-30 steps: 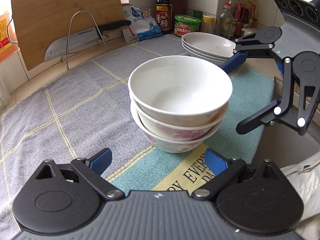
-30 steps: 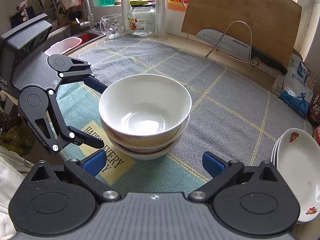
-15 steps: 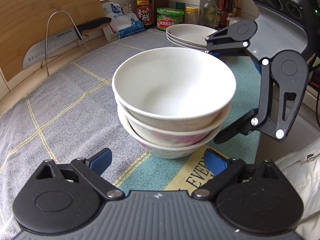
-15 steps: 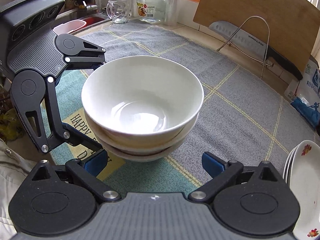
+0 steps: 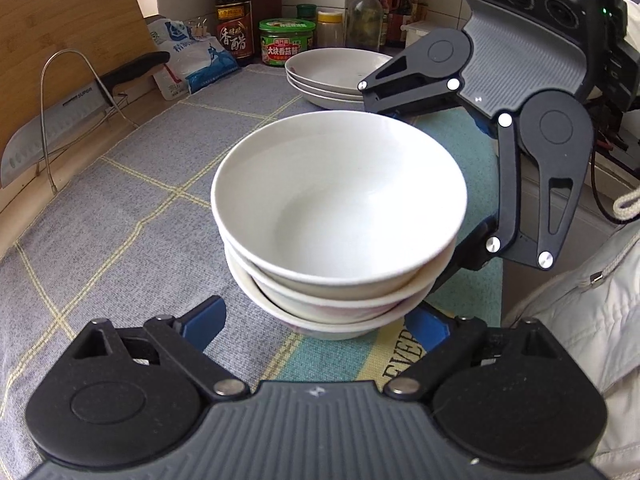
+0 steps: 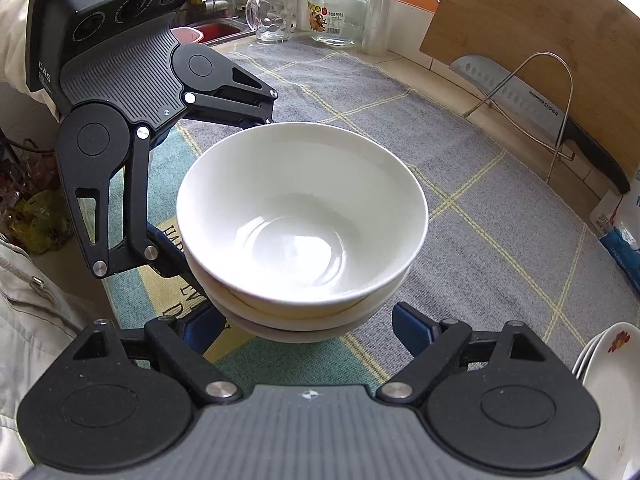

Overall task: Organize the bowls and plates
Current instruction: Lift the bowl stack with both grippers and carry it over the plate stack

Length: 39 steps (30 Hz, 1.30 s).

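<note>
- Black left tool (image 5: 316, 322) with blue pads: jaws just been narrowing, astride the bowl stack's base; contact unclear.
- Black right tool (image 6: 304, 330): same, jaws closing around the stack.
- White ceramic bowls, three nested (image 5: 340, 216), upright on grey checked cloth (image 5: 120, 208) over the surface.
- White shallow plates, stacked (image 5: 328, 76), farther back.

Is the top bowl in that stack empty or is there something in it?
Empty. The top bowl shows only a bare, glossy white inside in both wrist views.
</note>
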Motion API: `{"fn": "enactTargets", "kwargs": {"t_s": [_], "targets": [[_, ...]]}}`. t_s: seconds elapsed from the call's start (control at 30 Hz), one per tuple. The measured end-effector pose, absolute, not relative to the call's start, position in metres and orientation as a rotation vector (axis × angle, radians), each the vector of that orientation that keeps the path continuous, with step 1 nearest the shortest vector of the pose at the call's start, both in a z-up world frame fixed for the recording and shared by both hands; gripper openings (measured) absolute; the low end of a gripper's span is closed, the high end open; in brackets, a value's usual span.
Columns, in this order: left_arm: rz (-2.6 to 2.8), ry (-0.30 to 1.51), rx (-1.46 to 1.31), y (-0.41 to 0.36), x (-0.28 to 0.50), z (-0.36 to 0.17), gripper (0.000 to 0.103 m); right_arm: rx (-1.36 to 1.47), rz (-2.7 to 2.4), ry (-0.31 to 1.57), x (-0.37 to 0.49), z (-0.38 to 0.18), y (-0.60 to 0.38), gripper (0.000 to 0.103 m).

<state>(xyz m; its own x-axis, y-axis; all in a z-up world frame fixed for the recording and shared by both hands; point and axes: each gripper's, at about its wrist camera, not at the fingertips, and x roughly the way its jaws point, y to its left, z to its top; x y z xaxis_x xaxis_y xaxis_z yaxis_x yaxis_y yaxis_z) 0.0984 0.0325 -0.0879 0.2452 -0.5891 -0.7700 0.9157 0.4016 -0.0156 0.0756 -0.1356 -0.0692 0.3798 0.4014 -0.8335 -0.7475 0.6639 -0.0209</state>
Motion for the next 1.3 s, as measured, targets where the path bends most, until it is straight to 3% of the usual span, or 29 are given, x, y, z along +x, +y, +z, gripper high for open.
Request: {"fn": "enactTargets", "kwargs": {"t_s": [0.6,1.3], "targets": [[-1.206,0.815,0.540,0.024,0.110,-0.088,0.086,-0.397,0.790,0.967,0.078,-0.068,-0.136,0.077],[-1.269,0.804,0.577,0.020,0.114,-0.089,0.087,-0.418,0.791,0.989,0.082,-0.068,-0.132,0.078]]}}
